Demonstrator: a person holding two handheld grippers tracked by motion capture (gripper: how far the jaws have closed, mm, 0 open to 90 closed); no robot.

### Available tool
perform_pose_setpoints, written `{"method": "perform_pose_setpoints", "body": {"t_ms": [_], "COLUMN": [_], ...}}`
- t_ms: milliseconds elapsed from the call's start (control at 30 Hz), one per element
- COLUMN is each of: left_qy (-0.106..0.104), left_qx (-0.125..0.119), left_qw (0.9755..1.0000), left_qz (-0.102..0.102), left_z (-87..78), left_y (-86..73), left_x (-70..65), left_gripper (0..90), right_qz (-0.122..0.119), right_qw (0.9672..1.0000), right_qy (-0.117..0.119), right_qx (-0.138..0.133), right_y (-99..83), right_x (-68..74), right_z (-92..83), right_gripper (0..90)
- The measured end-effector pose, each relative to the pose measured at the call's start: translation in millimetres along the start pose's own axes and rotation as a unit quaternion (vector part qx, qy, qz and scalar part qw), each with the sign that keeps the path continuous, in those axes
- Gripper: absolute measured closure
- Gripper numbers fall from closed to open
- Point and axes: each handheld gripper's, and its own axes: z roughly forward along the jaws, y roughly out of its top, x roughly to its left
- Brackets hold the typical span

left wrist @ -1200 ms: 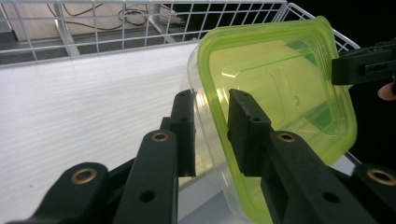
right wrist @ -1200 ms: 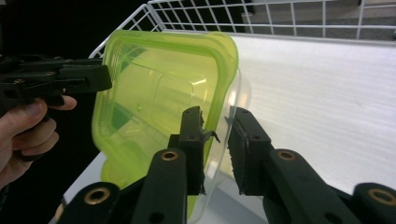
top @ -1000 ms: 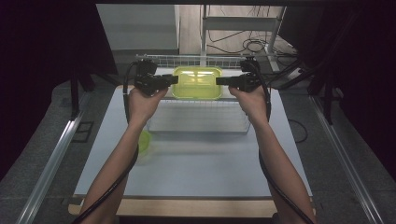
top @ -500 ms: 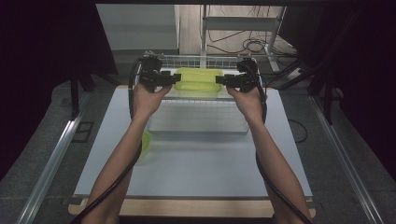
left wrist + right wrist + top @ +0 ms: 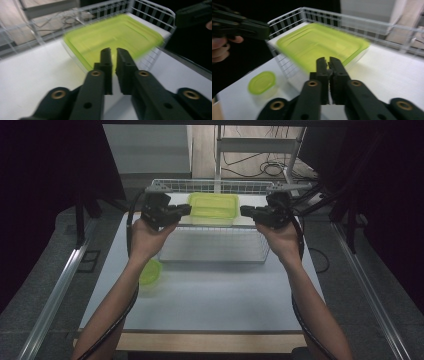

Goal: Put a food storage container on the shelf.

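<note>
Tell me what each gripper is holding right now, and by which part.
Nothing is held. The left gripper and right gripper have just closed on nothing, one at each end of the green-lidded container in the wire basket, clear of it.

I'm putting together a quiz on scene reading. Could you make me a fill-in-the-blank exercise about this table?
1. The large container with the green lid sits inside the wire ____.
2. The small green-lidded container lies outside the wire basket, below the person's ____ forearm.
3. Both the left gripper and the right gripper have their jaws ____.

Missing words: basket; left; shut
</note>
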Motion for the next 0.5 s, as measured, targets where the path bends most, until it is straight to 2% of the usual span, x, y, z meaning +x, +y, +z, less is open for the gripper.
{"method": "perform_pose_setpoints", "body": {"t_ms": [67, 133, 233, 500], "left_qy": [-0.013, -0.009, -0.005, 0.007], "left_qx": [0.007, 0.016, 0.026, 0.030], "left_qw": [0.9999, 0.9998, 0.9996, 0.9995], "left_qz": [0.004, 0.007, 0.001, -0.010], "left_z": [6.0, 15.9, 28.8, 34.9], "left_y": [-9.0, -14.2, -18.5, -23.2], "left_x": [-4.4, -6.1, -3.7, 7.7], "left_gripper": [89.5, 89.5, 89.4, 89.4], "right_qz": [-0.006, -0.012, -0.009, 0.004], "right_qw": [0.9999, 0.9996, 0.9994, 0.9994], "right_qy": [0.011, 0.011, 0.014, 0.019], "right_qx": [0.010, 0.022, 0.030, 0.028], "right_y": [-10.9, -20.3, -28.7, -28.6], "right_x": [5.7, 8.3, 7.0, 5.0], "right_z": [2.3, 10.0, 25.4, 48.4], "right_gripper": [88.8, 88.8, 88.8, 88.7]}}
